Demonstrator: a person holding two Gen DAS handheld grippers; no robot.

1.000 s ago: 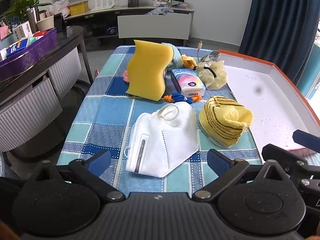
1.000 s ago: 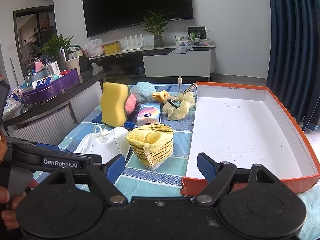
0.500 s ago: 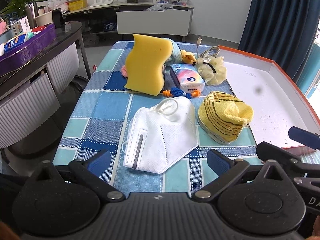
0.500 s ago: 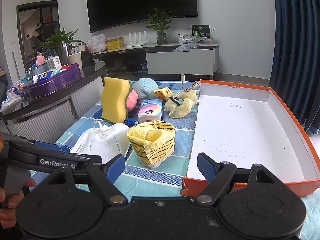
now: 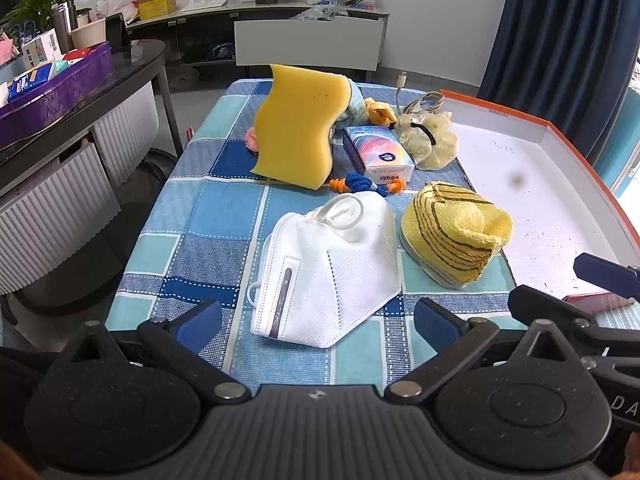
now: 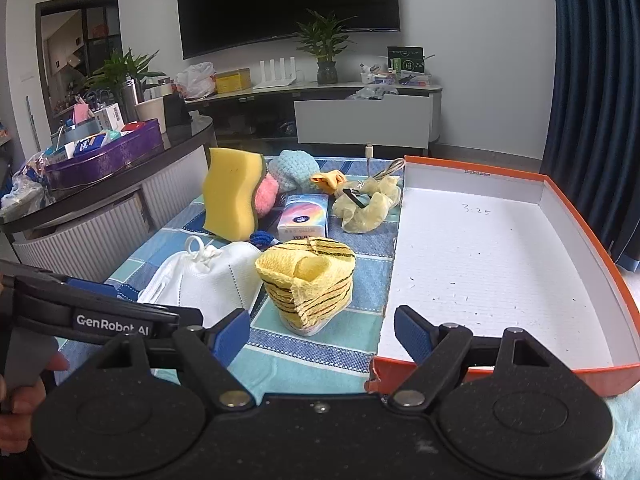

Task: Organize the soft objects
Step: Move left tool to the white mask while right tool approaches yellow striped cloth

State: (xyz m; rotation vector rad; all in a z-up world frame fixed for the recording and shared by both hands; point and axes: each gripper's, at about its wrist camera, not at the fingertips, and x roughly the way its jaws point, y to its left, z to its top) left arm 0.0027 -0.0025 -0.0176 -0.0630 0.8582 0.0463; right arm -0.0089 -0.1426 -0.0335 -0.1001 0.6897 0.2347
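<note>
— Where does the mask (image 5: 328,268) lie?
— On the worktop (image 5: 208,216), nearest; the knitted cap (image 5: 454,232) just to its right, the box (image 5: 560,216) beyond that.
— And behind?
— The sponge (image 5: 298,136), with the tissue pack (image 5: 378,156) to its right.

White mask (image 5: 328,272) lies flat beside yellow striped cloth (image 5: 456,232).

TV (image 6: 288,2) on wall, plant (image 6: 325,46) below, purple tray (image 6: 106,158) left.

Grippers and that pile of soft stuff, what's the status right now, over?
Left gripper open, empty, facing the white face mask. Right gripper open, empty, near the yellow striped cloth. Orange-rimmed tray empty. Nothing in the way.
</note>
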